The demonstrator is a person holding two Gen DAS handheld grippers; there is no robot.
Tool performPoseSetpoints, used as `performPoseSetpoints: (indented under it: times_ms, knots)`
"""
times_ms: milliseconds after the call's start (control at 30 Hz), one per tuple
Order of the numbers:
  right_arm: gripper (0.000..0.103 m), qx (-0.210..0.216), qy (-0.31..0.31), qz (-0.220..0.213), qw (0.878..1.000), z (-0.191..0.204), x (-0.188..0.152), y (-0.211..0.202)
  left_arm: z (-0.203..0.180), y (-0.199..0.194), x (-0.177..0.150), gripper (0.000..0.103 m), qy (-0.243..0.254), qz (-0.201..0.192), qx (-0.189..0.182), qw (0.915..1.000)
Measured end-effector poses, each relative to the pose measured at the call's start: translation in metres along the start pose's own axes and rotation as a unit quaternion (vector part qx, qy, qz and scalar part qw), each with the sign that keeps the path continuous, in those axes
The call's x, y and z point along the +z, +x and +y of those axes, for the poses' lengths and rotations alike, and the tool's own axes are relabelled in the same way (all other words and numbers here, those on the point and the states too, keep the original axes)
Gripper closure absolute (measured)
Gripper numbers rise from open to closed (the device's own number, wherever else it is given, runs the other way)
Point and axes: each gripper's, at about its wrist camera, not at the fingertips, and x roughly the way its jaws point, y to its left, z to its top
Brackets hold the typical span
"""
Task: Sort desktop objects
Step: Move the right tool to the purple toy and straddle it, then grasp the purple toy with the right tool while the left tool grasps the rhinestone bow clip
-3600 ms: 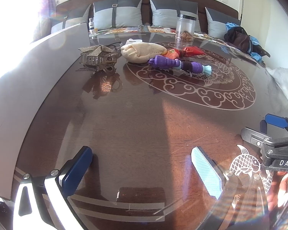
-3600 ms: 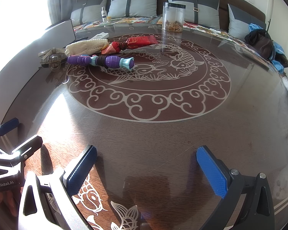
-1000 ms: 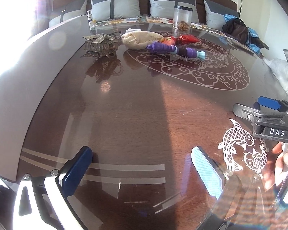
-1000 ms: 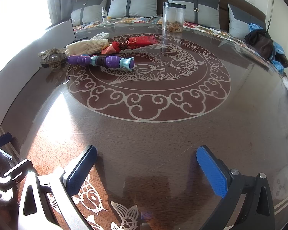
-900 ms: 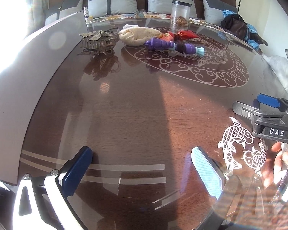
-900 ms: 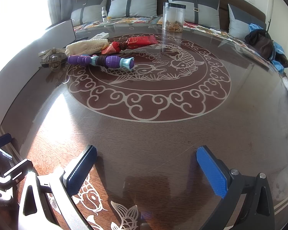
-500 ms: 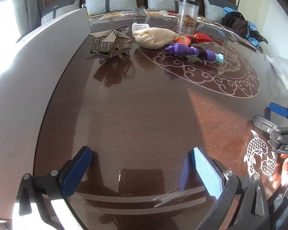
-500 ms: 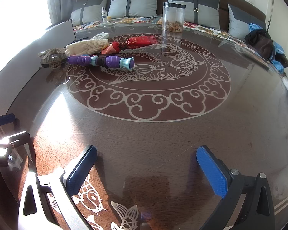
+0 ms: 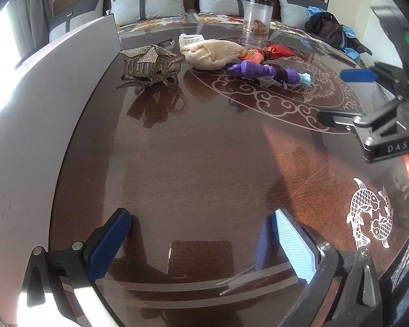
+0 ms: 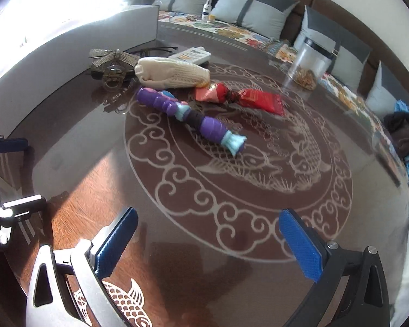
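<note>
A purple and light-blue toy (image 10: 189, 116) lies on the dark round table (image 10: 177, 218), also seen in the left wrist view (image 9: 267, 72). Behind it lie a cream knitted glove (image 10: 171, 73), a red wrapper (image 10: 240, 96), a white remote (image 10: 191, 54) and a bronze hair claw clip (image 9: 150, 65). My right gripper (image 10: 207, 245) is open and empty, a short way in front of the purple toy. My left gripper (image 9: 201, 242) is open and empty over the bare near table. The right gripper also shows at the right edge of the left wrist view (image 9: 368, 103).
A clear jar (image 10: 310, 65) with a dark lid stands at the table's far side. A grey curved panel (image 9: 41, 95) runs along the table's left side. A sofa with grey cushions (image 9: 155, 2) lies behind, with dark and blue clothes (image 9: 330, 30) at its right.
My right gripper has moved forward and left toward the purple toy, which now looks much nearer. My left gripper has moved forward slightly. Both stay open.
</note>
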Motion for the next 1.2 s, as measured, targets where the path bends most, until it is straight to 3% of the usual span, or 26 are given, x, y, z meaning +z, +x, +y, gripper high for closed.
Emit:
performPoseSetpoints:
  times_ms: [167, 333, 433, 500, 533, 600, 767, 800, 900, 933, 1067, 1100, 1167, 1200]
  knots:
    - [0.002, 0.008, -0.098, 0.007, 0.995, 0.014, 0.058, 0.041, 0.002, 0.001, 0.001, 0.0, 0.006, -0.005, -0.005, 1.0]
    - [0.042, 0.118, -0.027, 0.058, 0.991, -0.011, 0.082, 0.077, 0.002, 0.002, 0.004, 0.0, 0.006, -0.001, -0.004, 1.0]
    - [0.056, 0.146, 0.002, 0.061, 0.987, -0.012, 0.081, 0.073, 0.002, 0.004, 0.007, 0.0, -0.002, 0.0, 0.001, 1.0]
    - [0.061, 0.144, 0.002, 0.064, 0.987, -0.003, 0.074, 0.066, 0.002, 0.005, 0.009, 0.0, -0.009, 0.0, 0.005, 0.9999]
    - [0.073, 0.14, 0.005, 0.065, 0.988, 0.001, 0.068, 0.06, 0.002, 0.006, 0.009, 0.0, -0.013, 0.0, 0.007, 0.9999]
    - [0.078, 0.137, 0.033, 0.071, 0.987, 0.005, 0.052, 0.051, 0.002, 0.006, 0.009, 0.0, -0.018, -0.003, 0.01, 0.9998]
    - [0.077, 0.105, 0.084, 0.064, 0.989, 0.012, 0.005, 0.016, 0.002, 0.006, 0.009, 0.0, -0.025, -0.007, 0.015, 0.9996]
    - [0.073, 0.104, 0.088, 0.059, 0.989, 0.013, -0.002, 0.011, 0.002, 0.006, 0.009, 0.0, -0.025, -0.007, 0.015, 0.9995]
    - [0.04, 0.108, 0.083, 0.041, 0.99, 0.021, -0.01, 0.008, 0.002, 0.006, 0.008, 0.0, -0.025, -0.012, 0.016, 0.9995]
    - [0.037, 0.108, 0.079, 0.034, 0.99, 0.023, -0.008, 0.01, 0.002, 0.006, 0.008, 0.0, -0.025, -0.014, 0.016, 0.9995]
    - [0.036, 0.096, 0.07, 0.004, 0.993, 0.031, -0.003, 0.015, 0.005, 0.006, 0.011, 0.0, -0.027, 0.004, 0.018, 0.9995]
    - [0.04, 0.087, 0.072, 0.001, 0.994, 0.032, -0.003, 0.014, 0.007, 0.005, 0.015, 0.0, -0.025, 0.001, 0.02, 0.9995]
    - [0.058, 0.074, 0.086, -0.001, 0.994, 0.03, -0.002, 0.014, 0.013, 0.001, 0.03, 0.0, -0.013, -0.023, 0.033, 0.9991]
    - [0.072, 0.069, 0.094, 0.0, 0.993, 0.027, -0.003, 0.013, 0.017, 0.0, 0.041, 0.0, -0.009, -0.034, 0.041, 0.9985]
